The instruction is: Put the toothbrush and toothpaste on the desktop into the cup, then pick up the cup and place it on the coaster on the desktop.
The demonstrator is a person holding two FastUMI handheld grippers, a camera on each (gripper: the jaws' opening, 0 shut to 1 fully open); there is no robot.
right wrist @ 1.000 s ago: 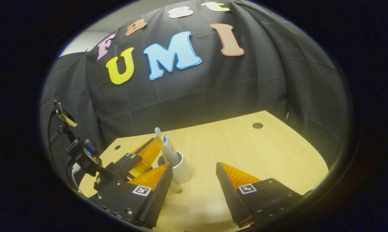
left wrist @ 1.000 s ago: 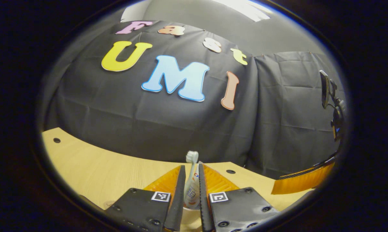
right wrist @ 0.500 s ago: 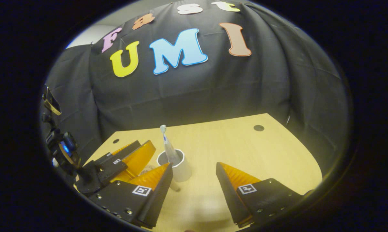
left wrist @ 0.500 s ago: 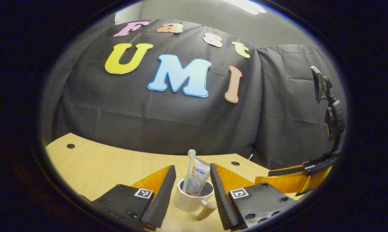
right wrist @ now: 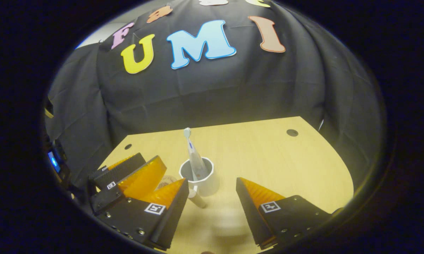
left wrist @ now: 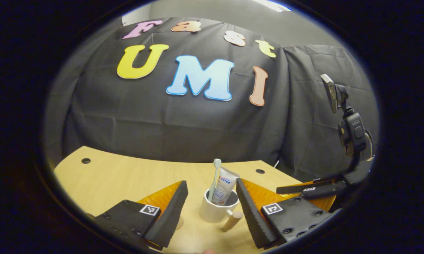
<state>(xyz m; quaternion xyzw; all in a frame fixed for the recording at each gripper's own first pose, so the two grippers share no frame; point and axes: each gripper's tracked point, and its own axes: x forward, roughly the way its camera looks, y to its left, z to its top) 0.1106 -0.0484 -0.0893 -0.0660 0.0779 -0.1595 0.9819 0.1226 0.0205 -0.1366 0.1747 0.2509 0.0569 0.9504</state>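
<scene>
On the desktop: a pale wooden top (right wrist: 268, 155) with small dark round holes near its far edge, black cloth wall behind it.
Cup: a white cup (left wrist: 217, 211) stands upright on the desktop, its wooden handle (left wrist: 232, 221) pointing toward the camera in the left gripper view; in the right gripper view the cup (right wrist: 203, 178) sits near the middle of the table, handle toward the near side.
Toothbrush: it stands in the cup, head up, leaning slightly (left wrist: 215, 176); its pale head tops everything in the cup in the right gripper view too (right wrist: 188, 134).
Toothpaste: the tube (left wrist: 223, 185) stands in the cup just beside the toothbrush, flat crimped end up.
Coaster: a round brownish disc (right wrist: 166, 180) lies on the desktop just left of the cup in the right gripper view, partly hidden by a finger — whether the cup's base touches it I cannot tell.
Left gripper: its fingers are spread wide (left wrist: 212, 211), one on each side of the cup, neither pressing on it; the cup sits between and a little beyond the tips.
Right gripper: its fingers stand spread apart (right wrist: 212, 201) with nothing between them but bare table; the cup is just ahead of the left-hand finger.
Other gripper in view: in the left gripper view the right gripper's body shows at the right edge with a mounted device (left wrist: 351, 130) on a stalk above it; in the right gripper view the left gripper (right wrist: 127, 173) shows low at left, near the cup.
</scene>
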